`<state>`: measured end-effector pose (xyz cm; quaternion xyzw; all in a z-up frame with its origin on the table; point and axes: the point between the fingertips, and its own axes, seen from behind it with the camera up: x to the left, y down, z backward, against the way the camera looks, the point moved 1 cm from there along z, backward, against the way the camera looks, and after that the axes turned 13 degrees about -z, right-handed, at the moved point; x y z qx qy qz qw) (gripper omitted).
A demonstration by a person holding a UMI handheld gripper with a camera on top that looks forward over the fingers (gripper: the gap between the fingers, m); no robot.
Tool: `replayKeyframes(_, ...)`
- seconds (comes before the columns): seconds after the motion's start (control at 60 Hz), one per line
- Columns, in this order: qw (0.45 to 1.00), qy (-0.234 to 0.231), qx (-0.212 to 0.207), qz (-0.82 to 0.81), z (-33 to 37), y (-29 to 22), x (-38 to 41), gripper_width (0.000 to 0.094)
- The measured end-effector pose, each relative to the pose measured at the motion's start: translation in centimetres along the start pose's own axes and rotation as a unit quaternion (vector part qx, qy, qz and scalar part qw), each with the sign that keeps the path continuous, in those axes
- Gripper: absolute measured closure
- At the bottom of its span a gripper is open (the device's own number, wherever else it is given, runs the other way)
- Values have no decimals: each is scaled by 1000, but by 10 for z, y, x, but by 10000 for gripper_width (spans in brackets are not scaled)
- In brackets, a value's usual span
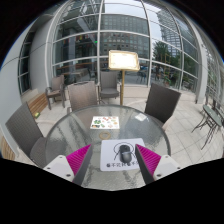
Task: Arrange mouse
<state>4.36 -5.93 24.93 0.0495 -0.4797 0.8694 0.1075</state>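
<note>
A dark mouse (124, 154) lies on a white mouse mat (119, 154) with dark printed marks, on a round glass table (70, 135). My gripper (113, 158) is open above the table's near edge. Its two magenta pads (80, 158) stand to either side of the mat, well apart. The mouse sits between the fingers, a little toward the right one (150, 160), touching neither. Nothing is held.
A small printed card (104, 123) and a white scrap (141, 117) lie farther back on the table. Several dark chairs (82, 95) ring the table. A sign stand (124, 62) and a glass building front stand beyond.
</note>
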Motion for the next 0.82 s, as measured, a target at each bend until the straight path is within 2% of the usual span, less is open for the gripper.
replayKeyframes(0.3, 1000, -2, 12, 23, 57, 47, 14, 66)
replayKeyframes(0.817, 1000, 0, 3, 21, 74, 62, 10, 69)
